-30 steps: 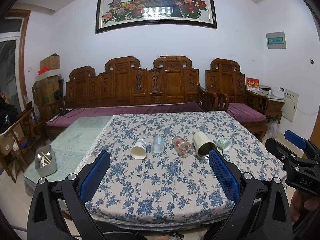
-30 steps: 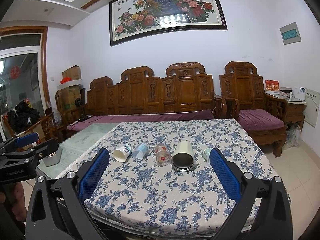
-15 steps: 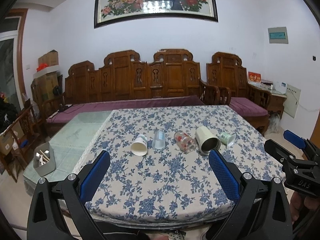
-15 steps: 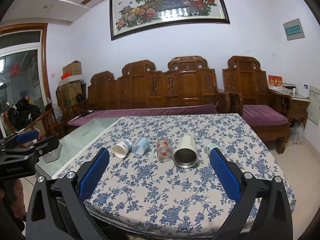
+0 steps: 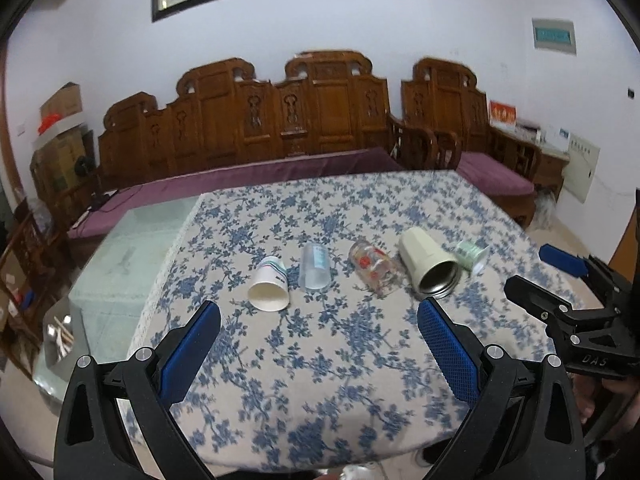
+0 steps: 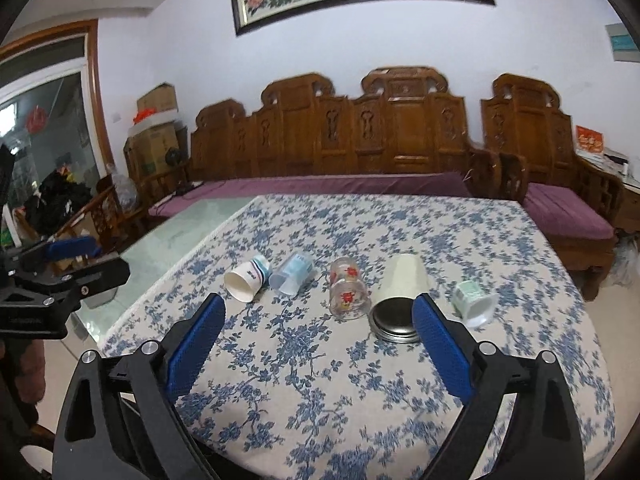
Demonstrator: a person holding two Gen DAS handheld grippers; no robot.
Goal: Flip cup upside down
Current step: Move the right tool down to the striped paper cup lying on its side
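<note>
Several cups lie on their sides in a row on the blue floral tablecloth [image 5: 320, 340]. From left: a white paper cup [image 5: 269, 289] [image 6: 246, 279], a clear plastic cup [image 5: 315, 267] [image 6: 291, 273], a glass with red print [image 5: 372, 266] [image 6: 347, 290], a large cream tumbler [image 5: 428, 262] [image 6: 398, 294], and a small green-white cup [image 5: 472, 254] [image 6: 474, 302]. My left gripper [image 5: 319, 316] is open and empty, short of the cups. My right gripper [image 6: 319, 310] is open and empty, its right finger in front of the tumbler's mouth.
A carved wooden bench with purple cushions [image 5: 304, 128] stands behind the table. A glass-topped section [image 5: 132, 236] adjoins the cloth at left, with a grey utensil holder [image 5: 60, 336] at its near corner. The right gripper shows at the right of the left wrist view [image 5: 576, 304].
Both grippers have moved forward and tilted down towards the row of cups, which now looks larger and nearer. The cups have not moved. Both grippers stay open.
</note>
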